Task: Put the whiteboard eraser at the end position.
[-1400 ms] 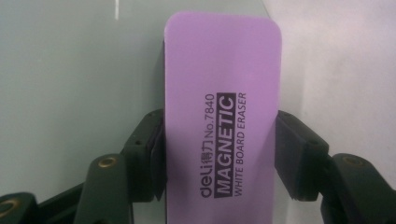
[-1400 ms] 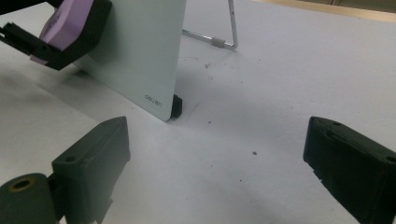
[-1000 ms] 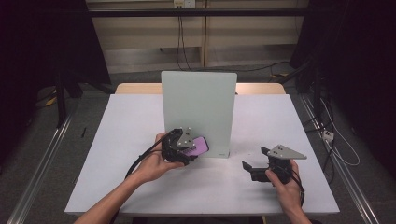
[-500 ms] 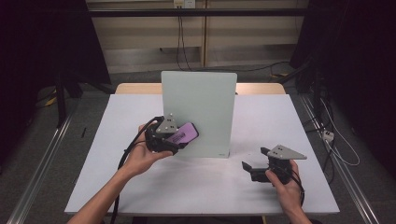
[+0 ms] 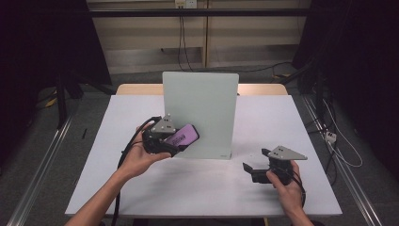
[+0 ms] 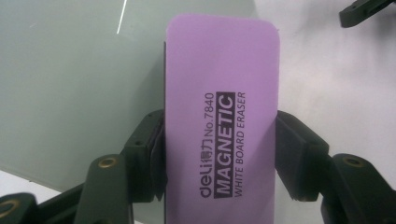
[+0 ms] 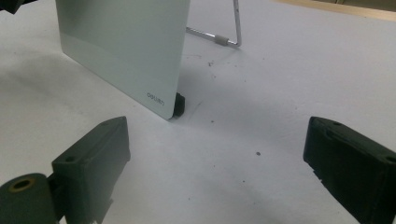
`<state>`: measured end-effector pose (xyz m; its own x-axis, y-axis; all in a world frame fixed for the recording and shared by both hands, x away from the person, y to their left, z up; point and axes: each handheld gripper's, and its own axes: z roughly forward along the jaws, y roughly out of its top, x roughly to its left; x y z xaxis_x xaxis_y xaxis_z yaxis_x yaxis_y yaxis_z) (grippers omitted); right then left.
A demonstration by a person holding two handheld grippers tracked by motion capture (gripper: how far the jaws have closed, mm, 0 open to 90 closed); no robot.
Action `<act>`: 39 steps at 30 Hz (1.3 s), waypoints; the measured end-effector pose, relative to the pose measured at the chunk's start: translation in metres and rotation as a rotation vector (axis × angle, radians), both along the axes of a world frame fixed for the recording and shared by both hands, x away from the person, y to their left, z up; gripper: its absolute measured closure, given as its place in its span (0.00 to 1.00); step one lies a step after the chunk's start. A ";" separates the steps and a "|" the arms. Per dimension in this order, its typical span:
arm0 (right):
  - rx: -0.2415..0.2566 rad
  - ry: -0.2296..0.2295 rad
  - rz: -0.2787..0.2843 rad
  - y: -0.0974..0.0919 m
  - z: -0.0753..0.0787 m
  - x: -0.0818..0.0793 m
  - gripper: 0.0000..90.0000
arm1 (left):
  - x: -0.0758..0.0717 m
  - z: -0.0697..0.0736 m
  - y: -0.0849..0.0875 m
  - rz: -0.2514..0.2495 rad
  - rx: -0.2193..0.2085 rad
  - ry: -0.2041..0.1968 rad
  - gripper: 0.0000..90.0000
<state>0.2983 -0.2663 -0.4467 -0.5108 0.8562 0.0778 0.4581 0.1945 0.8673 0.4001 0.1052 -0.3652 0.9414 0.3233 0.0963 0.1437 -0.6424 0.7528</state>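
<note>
Eraser being carried to the whiteboard, wiping not yet begun.

The purple eraser (image 6: 219,126) is being clamped across its width by the left gripper (image 5: 175,142), lifted off the table (image 5: 117,188) just before the upright whiteboard (image 5: 200,113); the right gripper (image 5: 248,170) is being rested wide apart, empty.

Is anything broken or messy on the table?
Nothing looks broken or spilled. The whiteboard stands upright on the table. The left tool grips the purple eraser squarely. A few tiny dark specks dot the tabletop near the board's foot.
</note>
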 end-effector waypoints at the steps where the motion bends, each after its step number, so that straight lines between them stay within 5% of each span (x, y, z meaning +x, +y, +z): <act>1: 0.001 0.000 0.001 0.000 0.000 0.000 0.08 | 0.000 0.000 0.000 -0.001 0.004 0.003 0.45; 13: 0.012 0.000 0.002 -0.003 0.000 0.000 0.08 | -0.001 0.004 0.001 -0.023 -0.005 0.074 0.45; 22: 0.014 0.009 0.001 -0.003 -0.002 0.000 0.08 | -0.005 0.004 -0.003 -0.031 0.006 0.076 0.45; 34: 0.015 0.008 0.022 0.001 -0.001 0.004 0.08 | -0.013 -0.002 -0.013 -0.032 0.086 0.076 0.45; 35: 0.013 0.007 0.022 0.000 -0.002 0.004 0.08 | -0.012 -0.004 -0.014 -0.055 0.057 0.100 0.45; 39: 0.014 0.009 0.016 -0.001 -0.001 0.004 0.08 | -0.014 -0.005 -0.016 -0.072 0.057 0.114 0.45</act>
